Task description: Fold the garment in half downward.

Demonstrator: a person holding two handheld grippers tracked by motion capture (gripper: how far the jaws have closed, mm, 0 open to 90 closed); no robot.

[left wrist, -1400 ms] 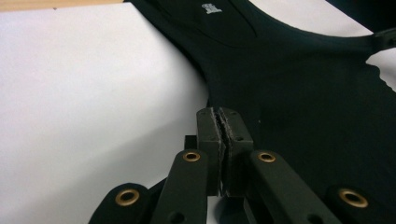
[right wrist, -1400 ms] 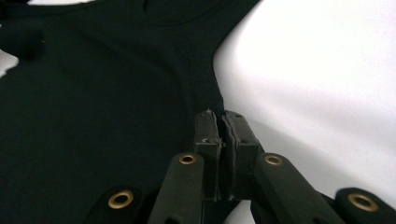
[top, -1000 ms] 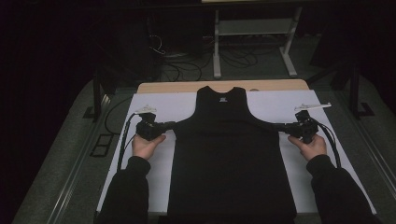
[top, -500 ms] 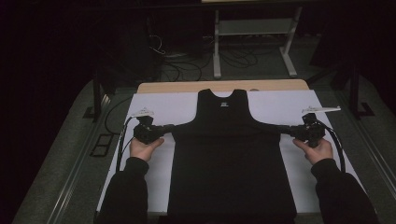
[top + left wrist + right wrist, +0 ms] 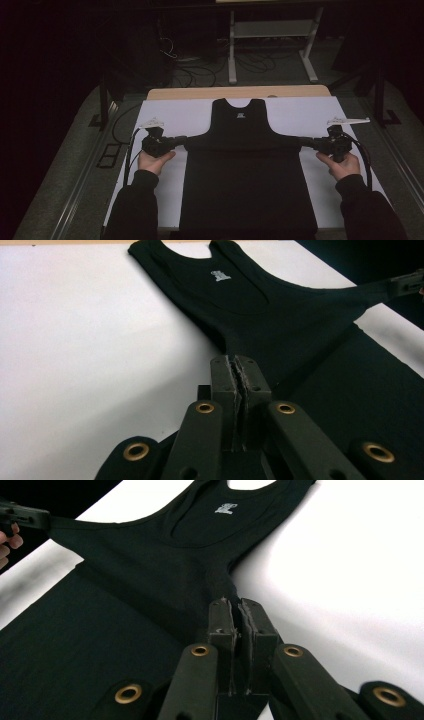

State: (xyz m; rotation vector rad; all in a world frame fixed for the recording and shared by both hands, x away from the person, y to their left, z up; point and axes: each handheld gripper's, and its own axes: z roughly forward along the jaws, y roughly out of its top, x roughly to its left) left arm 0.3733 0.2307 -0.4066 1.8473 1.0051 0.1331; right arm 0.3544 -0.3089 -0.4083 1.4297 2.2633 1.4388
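Note:
A black tank top [image 5: 245, 175] lies flat on the white table cover [image 5: 165, 115], neck at the far side, with a small white label [image 5: 218, 275] inside the neck. My left gripper [image 5: 182, 140] is shut on the garment's left side edge just under the armhole. In the left gripper view its jaws [image 5: 239, 365] pinch the black fabric [image 5: 280, 320]. My right gripper [image 5: 304, 142] is shut on the opposite side edge, and the right gripper view shows its jaws [image 5: 236, 605] clamping the cloth [image 5: 150, 555]. The fabric runs taut between the two grippers.
The table's wooden far edge [image 5: 240, 92] shows beyond the white cover. Behind it stand a light metal frame [image 5: 270, 35] and loose cables [image 5: 190, 70] on the floor. Bare white cover lies on both sides of the garment.
My right gripper has moved outward to the right with the fabric in it, stretching the tank top wider at the chest. The left gripper has stayed in place.

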